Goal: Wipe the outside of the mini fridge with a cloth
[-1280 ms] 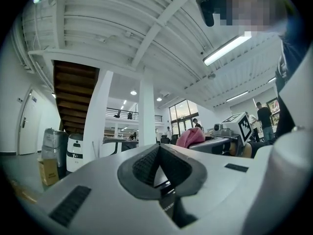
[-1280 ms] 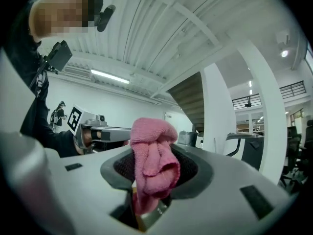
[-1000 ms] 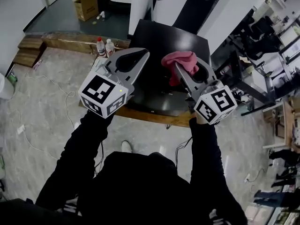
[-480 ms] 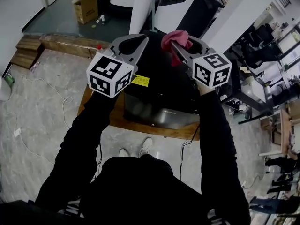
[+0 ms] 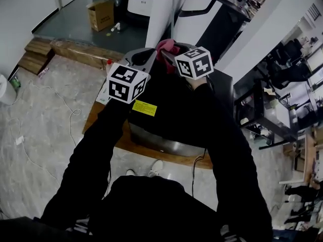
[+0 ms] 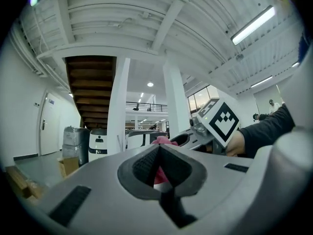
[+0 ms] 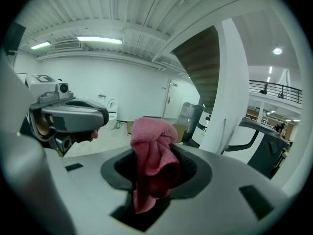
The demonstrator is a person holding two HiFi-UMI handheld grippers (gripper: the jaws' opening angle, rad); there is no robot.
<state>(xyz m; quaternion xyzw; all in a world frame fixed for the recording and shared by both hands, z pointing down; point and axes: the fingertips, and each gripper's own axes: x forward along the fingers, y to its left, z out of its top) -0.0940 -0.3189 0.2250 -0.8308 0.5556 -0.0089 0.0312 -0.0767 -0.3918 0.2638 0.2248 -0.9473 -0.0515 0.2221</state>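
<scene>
Two grippers show in the upper centre of the head view, the left gripper (image 5: pixel 151 54) and the right gripper (image 5: pixel 169 57) close together above the black mini fridge (image 5: pixel 166 110), which stands on a wooden board (image 5: pixel 126 142). In the left gripper view its tongs are pressed together with nothing between them. In the right gripper view the tongs pinch the pink cloth (image 7: pixel 154 155) at the centre of the frame.

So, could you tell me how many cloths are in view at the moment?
1: a pink cloth, clamped in the right gripper's jaws, which in the head view sits over the far side of the black mini fridge. Another could be hidden behind the person's arms.
</scene>
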